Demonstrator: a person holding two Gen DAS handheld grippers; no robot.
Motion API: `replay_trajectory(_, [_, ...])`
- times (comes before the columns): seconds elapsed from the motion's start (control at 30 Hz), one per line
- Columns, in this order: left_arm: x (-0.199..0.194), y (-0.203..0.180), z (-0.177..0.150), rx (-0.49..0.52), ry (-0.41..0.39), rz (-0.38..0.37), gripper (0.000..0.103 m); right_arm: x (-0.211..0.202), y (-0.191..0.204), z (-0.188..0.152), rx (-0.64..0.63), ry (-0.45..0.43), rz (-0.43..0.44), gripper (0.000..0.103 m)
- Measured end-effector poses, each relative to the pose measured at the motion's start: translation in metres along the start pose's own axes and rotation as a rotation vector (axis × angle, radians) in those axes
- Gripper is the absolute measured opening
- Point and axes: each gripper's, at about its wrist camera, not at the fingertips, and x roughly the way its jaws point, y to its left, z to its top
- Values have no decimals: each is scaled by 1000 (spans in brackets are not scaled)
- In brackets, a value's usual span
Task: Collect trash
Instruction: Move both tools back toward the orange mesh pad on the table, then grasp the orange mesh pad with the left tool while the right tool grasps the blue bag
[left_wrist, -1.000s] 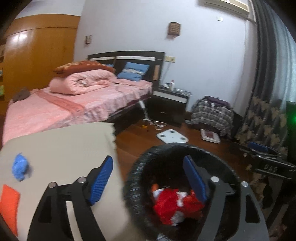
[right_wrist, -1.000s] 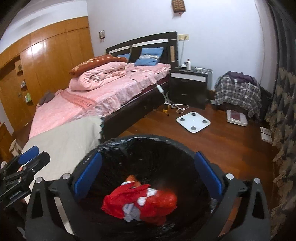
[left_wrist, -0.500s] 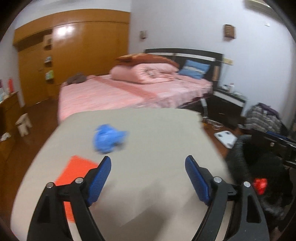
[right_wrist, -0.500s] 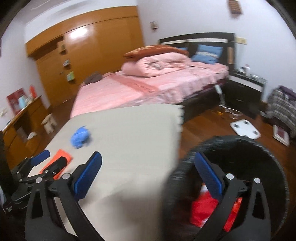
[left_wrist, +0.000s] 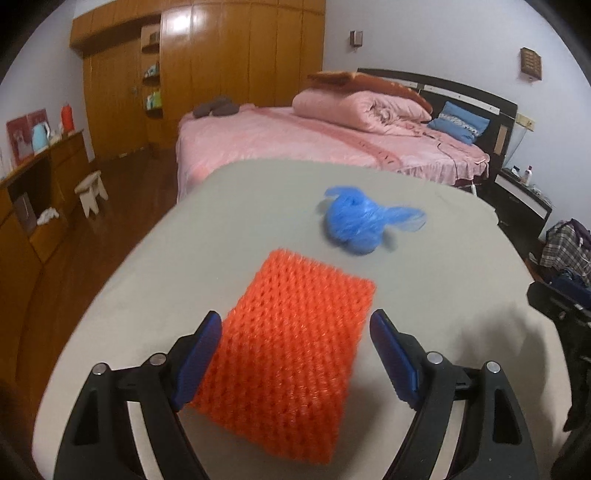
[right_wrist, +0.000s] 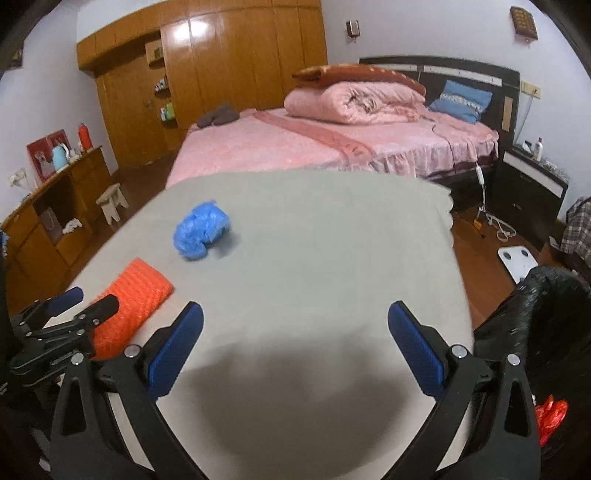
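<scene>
orange foam net (left_wrist: 295, 354) flat on the near part of the grey table (left_wrist: 461, 266), framed by the spread, empty left gripper (left_wrist: 291, 360): best pinched low at one edge, clear of the blue bag (left_wrist: 364, 219) beyond, right gripper (right_wrist: 295, 347) likewise wide and empty, bin (right_wrist: 546, 314) waiting rightward.

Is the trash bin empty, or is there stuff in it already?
Not empty. In the right wrist view, red trash shows inside the black-lined trash bin beside the table. How full it is cannot be told.
</scene>
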Motion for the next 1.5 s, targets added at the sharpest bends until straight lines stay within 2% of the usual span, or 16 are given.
replay_trajectory(0.2, [18, 4, -6, -13, 74, -14, 81, 17, 7, -11, -19, 33, -13, 97])
replay_trajectory(0.43, [25, 5, -9, -16, 107, -10, 81, 27, 10, -15, -26, 62, -19, 97])
replay_trajectory(0.53, [26, 2, -9, -12, 110, 6, 73, 30, 10, -16, -24, 73, -23, 97])
replay_trajectory(0.7, [23, 11, -9, -52, 95, 16, 44, 35, 8, -18, -21, 99, -26, 97])
replay_trajectory(0.8, [22, 12, -8, -60, 90, 17, 32, 36, 8, -19, -24, 109, -23, 97])
replay_trajectory(0.9, [21, 12, -6, -63, 84, 17, 26, 37, 5, -19, -15, 115, -18, 97])
replay_trajectory(1.17, [22, 21, 13, -93, 39, 34, 25, 41, 12, 2, -28, 70, 5, 97])
replay_trajectory(1.37, [45, 37, 35, -127, 30, 70, 25, 65, 31, 40, -54, 29, 19, 97])
replay_trajectory(1.5, [58, 42, 51, -109, 19, 90, 25, 84, 47, 63, -61, 30, 59, 97])
